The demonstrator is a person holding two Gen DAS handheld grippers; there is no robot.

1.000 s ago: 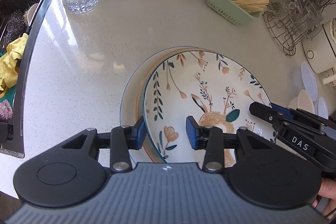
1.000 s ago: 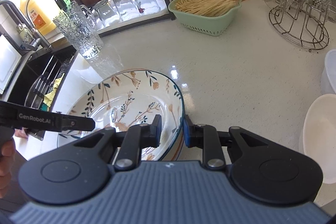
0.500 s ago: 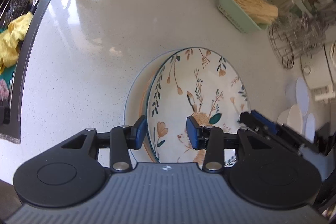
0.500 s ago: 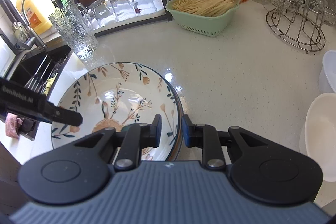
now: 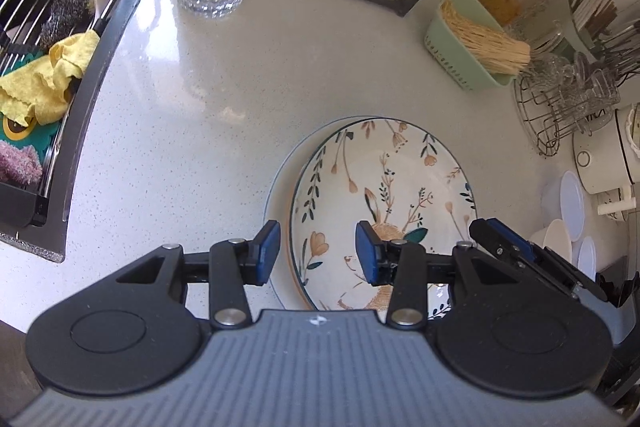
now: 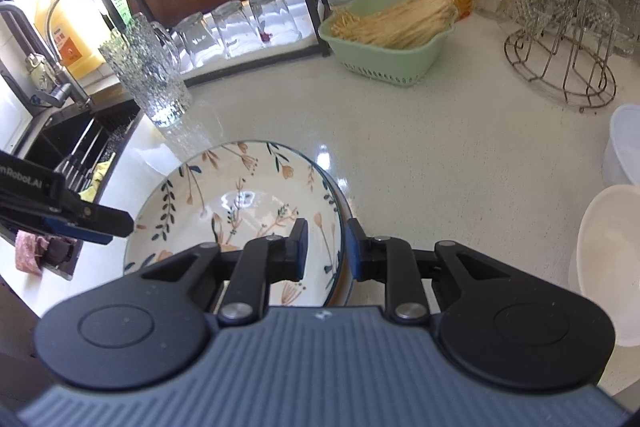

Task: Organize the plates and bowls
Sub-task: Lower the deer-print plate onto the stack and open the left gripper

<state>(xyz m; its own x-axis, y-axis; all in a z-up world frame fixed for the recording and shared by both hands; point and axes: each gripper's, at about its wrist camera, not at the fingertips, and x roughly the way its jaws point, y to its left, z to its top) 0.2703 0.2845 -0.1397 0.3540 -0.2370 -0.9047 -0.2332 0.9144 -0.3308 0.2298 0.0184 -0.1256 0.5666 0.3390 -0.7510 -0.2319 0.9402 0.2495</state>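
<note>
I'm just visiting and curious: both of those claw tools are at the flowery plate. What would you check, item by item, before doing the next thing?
1. Left gripper straddles the floral plate rim: ok.
2. Right gripper straddles the opposite rim: ok.
3. Either gripper clamped on the plate: not ok, jaws open with gaps.
4. Floral plate seated on the plates beneath: ok, though off-centre.
5. Textured glass well away from the stack: ok.
6. White bowl undisturbed at the right: ok.
</note>
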